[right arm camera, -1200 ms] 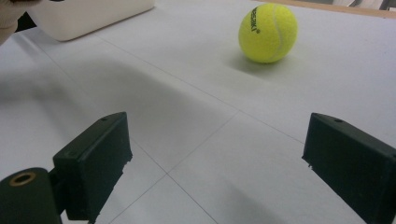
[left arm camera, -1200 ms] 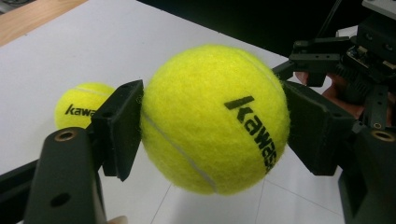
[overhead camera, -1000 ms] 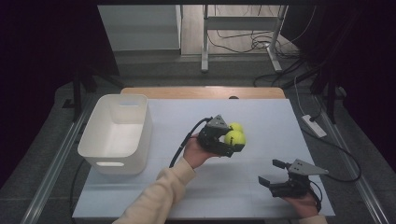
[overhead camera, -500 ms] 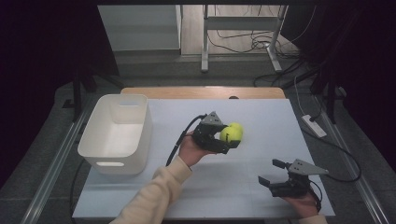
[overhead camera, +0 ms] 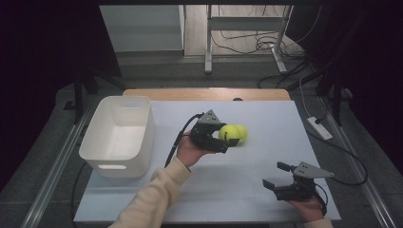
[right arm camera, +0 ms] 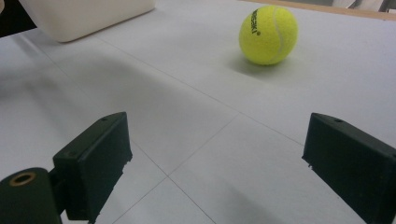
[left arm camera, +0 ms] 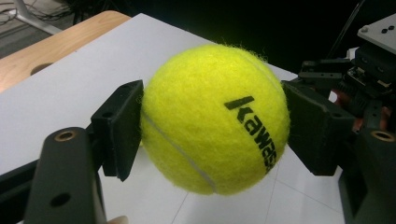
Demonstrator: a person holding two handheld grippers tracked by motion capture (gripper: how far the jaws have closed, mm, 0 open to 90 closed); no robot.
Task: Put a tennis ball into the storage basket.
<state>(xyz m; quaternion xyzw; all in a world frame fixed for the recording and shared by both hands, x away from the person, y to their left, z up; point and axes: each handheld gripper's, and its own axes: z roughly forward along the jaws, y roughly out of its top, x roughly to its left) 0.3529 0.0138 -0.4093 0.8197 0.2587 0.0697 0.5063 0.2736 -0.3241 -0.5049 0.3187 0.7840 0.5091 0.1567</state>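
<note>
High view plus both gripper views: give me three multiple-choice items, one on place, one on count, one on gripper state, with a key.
1. Where is the white bin?
A. left part of the table
B. right edge
C. on the floor

2. How many tennis balls are in sight?
A. one
B. two
C. four

3. What state is the left gripper in?
A. open over the bin
B. open on the table
C. shut on a ball

Key:
1 A, it stands left of both grippers on the table.
2 B, the held ball and the loose ball on the table.
3 C, both pads press the held ball's sides; the right gripper is open.
</note>
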